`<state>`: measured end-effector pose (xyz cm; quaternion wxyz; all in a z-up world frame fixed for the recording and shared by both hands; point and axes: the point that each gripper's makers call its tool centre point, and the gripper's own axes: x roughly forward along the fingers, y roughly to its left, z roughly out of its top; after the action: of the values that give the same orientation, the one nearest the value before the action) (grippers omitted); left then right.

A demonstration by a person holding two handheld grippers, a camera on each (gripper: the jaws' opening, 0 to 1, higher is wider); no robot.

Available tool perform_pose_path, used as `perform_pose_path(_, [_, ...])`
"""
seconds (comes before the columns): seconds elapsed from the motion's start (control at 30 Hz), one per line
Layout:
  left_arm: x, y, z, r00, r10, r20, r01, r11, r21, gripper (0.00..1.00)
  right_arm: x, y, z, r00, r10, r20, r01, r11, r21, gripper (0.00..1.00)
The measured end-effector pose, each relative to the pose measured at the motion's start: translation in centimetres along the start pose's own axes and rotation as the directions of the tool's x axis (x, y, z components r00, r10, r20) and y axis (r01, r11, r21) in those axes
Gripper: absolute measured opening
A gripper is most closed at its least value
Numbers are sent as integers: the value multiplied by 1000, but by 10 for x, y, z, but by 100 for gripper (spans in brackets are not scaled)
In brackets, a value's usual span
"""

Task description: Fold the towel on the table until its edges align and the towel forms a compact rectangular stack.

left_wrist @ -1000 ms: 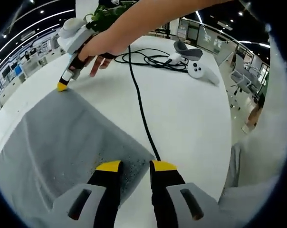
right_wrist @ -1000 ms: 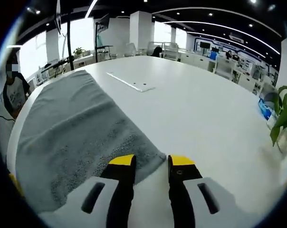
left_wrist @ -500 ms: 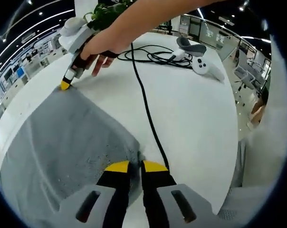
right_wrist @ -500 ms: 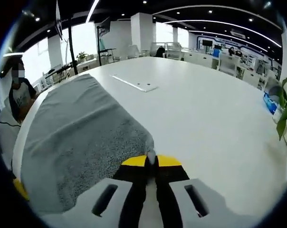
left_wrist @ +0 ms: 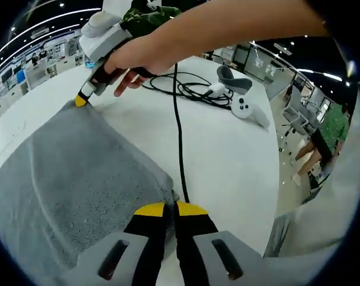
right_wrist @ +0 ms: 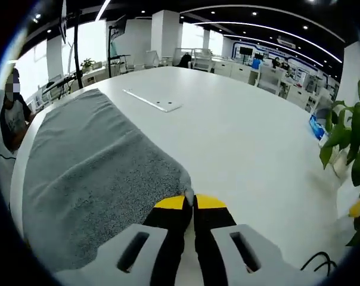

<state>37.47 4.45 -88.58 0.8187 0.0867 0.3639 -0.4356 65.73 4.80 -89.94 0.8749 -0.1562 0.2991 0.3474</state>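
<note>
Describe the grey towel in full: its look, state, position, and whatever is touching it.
The grey towel is a terry-looking cloth lying spread flat, unfolded, on the white table. The left gripper is shut on one near corner; the right gripper is shut on another corner, where the cloth bunches slightly. A black cable runs beside the corner by the left gripper; contact with the towel is unclear.
</note>
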Motion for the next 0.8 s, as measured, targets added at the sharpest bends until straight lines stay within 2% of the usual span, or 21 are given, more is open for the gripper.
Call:
perform_pose_path(0.07, [-7,-2,6,1000,-8,20,8,1000,2,4,-7,-3,2,1000,-15,14,15,1000,19,2])
perform_pose_path(0.2, [-20,-6,18,997,-39,65,39,999,8,4,-19,-8,7,998,-58,-8,58,998,24,2])
perform_pose_path(0.27, [-28,-7,30,992,-48,118,53,998,-41,4,-22,-11,10,997,-76,-3,76,997,19,2])
perform_pose_path(0.4, [-42,-7,44,986,-53,160,62,997,-51,4,-35,-17,19,995,-101,-10,101,995,9,2])
perform_pose_path(0.53, [-52,-10,61,973,-56,223,82,991,-109,4,-43,-22,30,993,-114,-10,114,993,-10,2])
perform_pose_path(0.67, [-52,-14,75,961,-63,268,104,984,-143,4,-56,-35,40,990,-139,-17,138,990,-30,2])
perform_pose_path(0.8, [-53,-23,90,949,-68,309,112,985,-128,4,-72,-44,44,986,-165,-7,164,986,-27,2])
